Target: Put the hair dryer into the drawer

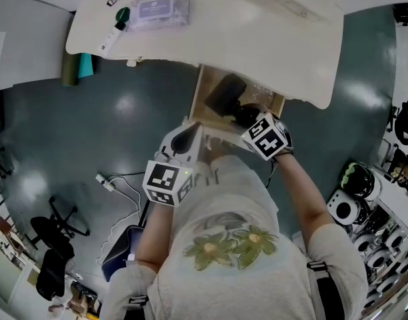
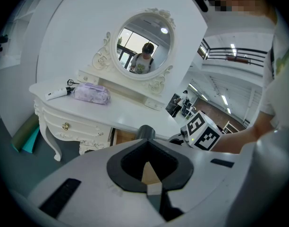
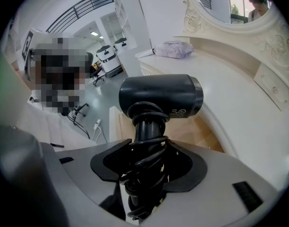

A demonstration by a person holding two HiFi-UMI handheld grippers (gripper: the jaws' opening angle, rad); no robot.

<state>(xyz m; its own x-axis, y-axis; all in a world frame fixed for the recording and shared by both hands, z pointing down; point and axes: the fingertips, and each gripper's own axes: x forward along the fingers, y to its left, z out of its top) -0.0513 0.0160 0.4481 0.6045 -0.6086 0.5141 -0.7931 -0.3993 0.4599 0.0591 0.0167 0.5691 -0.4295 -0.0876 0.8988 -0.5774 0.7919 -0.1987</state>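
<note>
In the right gripper view, the black hair dryer [image 3: 161, 96] stands upright with its cord coiled round the handle. My right gripper [image 3: 147, 160] is shut on that handle. From the head view, the hair dryer [image 1: 224, 93] hangs over the open wooden drawer [image 1: 205, 109] under the white vanity table [image 1: 211, 42], with the right gripper [image 1: 249, 117] just behind it. My left gripper [image 1: 186, 140] sits at the drawer's front left corner. In its own view the left gripper [image 2: 148, 174] is shut with nothing clearly between its jaws, and the drawer's wood shows through a thin slit.
A purple pouch [image 1: 161, 9] and a white tube [image 1: 111, 35] lie on the tabletop, below an oval mirror [image 2: 143, 44]. A teal roll [image 1: 77, 69] leans by the table leg. A power strip with cables [image 1: 107, 182] and an office chair [image 1: 54, 235] are on the floor at left.
</note>
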